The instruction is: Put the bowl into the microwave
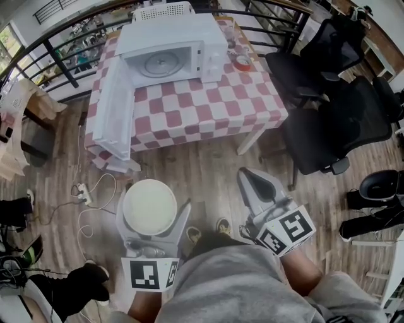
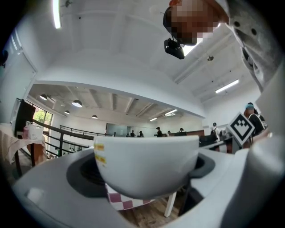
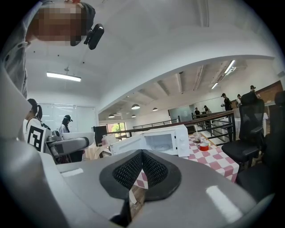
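Note:
A white bowl sits between the jaws of my left gripper, which is shut on it and holds it above the wooden floor. In the left gripper view the bowl fills the gap between the two grey fingers, upright. The white microwave stands on the checkered table ahead, with its door swung wide open to the left and its turntable showing. My right gripper is to the right of the bowl, shut with nothing in it; its black pads meet. The microwave is straight ahead of it.
Black office chairs stand right of the table. A black railing runs behind it. A red-rimmed object lies beside the microwave, with a white basket behind it. A power strip and cables lie on the floor at left.

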### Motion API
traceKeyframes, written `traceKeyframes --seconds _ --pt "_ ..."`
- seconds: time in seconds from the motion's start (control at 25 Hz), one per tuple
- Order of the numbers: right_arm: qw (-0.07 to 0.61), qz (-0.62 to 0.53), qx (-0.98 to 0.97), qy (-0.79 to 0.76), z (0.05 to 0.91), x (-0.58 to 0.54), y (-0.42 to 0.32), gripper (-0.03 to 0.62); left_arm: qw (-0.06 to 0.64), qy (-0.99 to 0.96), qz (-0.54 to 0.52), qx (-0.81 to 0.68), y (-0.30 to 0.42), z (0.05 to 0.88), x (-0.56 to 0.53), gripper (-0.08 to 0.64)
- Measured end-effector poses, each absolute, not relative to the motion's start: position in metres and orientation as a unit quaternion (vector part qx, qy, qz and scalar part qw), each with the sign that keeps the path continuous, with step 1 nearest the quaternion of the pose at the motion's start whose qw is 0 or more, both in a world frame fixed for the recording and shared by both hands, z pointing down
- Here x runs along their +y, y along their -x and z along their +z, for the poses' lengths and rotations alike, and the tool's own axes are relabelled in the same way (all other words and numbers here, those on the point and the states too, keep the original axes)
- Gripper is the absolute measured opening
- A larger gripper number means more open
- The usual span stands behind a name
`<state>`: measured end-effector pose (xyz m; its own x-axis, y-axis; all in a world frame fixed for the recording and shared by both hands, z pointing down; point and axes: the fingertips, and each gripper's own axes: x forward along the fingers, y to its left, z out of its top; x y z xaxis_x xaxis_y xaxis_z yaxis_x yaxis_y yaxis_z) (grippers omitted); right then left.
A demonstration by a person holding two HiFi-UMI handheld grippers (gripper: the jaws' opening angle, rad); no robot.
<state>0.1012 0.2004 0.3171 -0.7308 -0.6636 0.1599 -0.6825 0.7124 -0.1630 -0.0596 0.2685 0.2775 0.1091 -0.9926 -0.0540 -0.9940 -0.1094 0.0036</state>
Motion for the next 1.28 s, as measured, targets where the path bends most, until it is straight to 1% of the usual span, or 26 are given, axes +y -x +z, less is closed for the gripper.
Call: traceKeyframes --seconds 0.52,1.28 --pt "0.046 0.085 -0.923 -0.374 0.309 0.218 -0.066 0.0 0.034 0.747 0.04 0.662 0.097 0.266 0.28 0.511" --pt "0.042 0.071 -0.924 -0.372 0.309 0.216 -0.063 0.0 0.048 0.741 0.05 0.668 0.101 0.256 0.283 0.512"
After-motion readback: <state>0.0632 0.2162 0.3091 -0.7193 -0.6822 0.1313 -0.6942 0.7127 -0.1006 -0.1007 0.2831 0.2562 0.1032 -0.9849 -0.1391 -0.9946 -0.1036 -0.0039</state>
